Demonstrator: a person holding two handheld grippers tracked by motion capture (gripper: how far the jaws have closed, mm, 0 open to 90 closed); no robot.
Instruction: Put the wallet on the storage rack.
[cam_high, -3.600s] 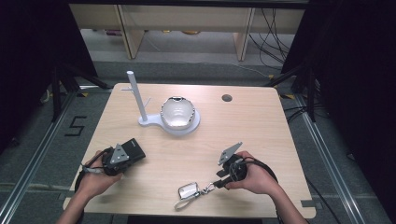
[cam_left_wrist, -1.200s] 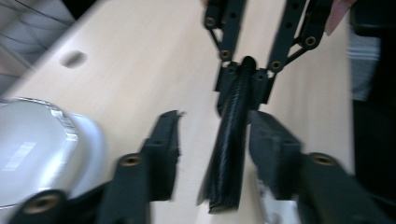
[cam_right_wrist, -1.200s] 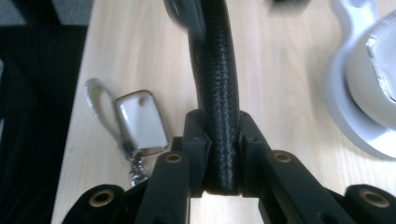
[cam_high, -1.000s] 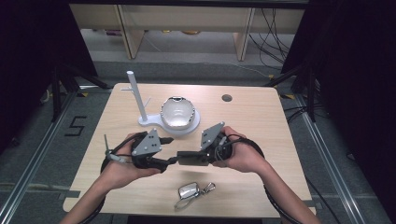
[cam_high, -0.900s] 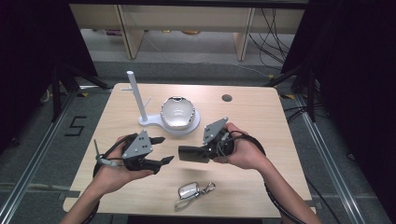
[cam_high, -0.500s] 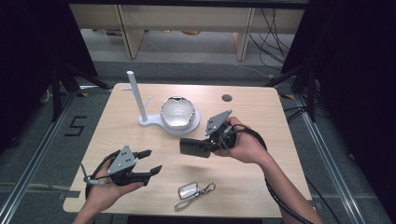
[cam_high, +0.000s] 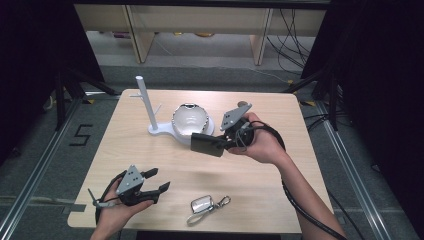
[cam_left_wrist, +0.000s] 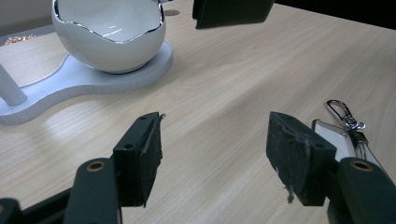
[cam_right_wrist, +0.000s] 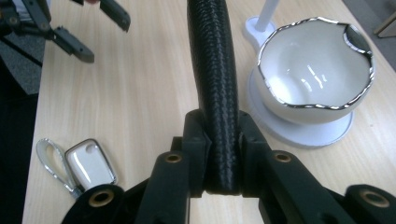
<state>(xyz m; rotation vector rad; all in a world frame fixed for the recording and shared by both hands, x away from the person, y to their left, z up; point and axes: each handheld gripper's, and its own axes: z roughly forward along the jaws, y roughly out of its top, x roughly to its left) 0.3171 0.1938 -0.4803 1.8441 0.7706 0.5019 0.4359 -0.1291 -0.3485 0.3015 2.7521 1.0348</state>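
Above the middle of the wooden table (cam_high: 165, 150), the right gripper (cam_high: 220, 142) holds a flat black wallet (cam_high: 207, 145) edge-on, its jaws clamped on it; in the right gripper view the wallet (cam_right_wrist: 212, 70) runs upward from between the jaws, its textured spine toward the camera. Wallet and gripper hang just beside the white bowl (cam_high: 190, 119), whose silver-rimmed, wavy lip faces up on a white base. A thin white post (cam_high: 145, 102) rises from the far left part of that same base.

Near the table's front left corner, the left gripper (cam_high: 156, 181) sits low, jaws apart with nothing between them; in the left gripper view only bare wood lies between its pads. A key fob (cam_high: 202, 205) with a metal clip lies flat close to the front edge, just to the right of that gripper and clear of it.

Open room: broad bare wood lies between the left gripper and the bowl's base, and along the right side of the table. A small dark disc (cam_high: 243, 104) near the far edge is partly covered by the right gripper.

Cut off or unclear: the top edge of the left gripper view crops the wallet (cam_left_wrist: 231, 11); the wallet's front face and contents cannot be made out; the bowl's inside holds a dark patch (cam_right_wrist: 357, 39) too unclear to identify.
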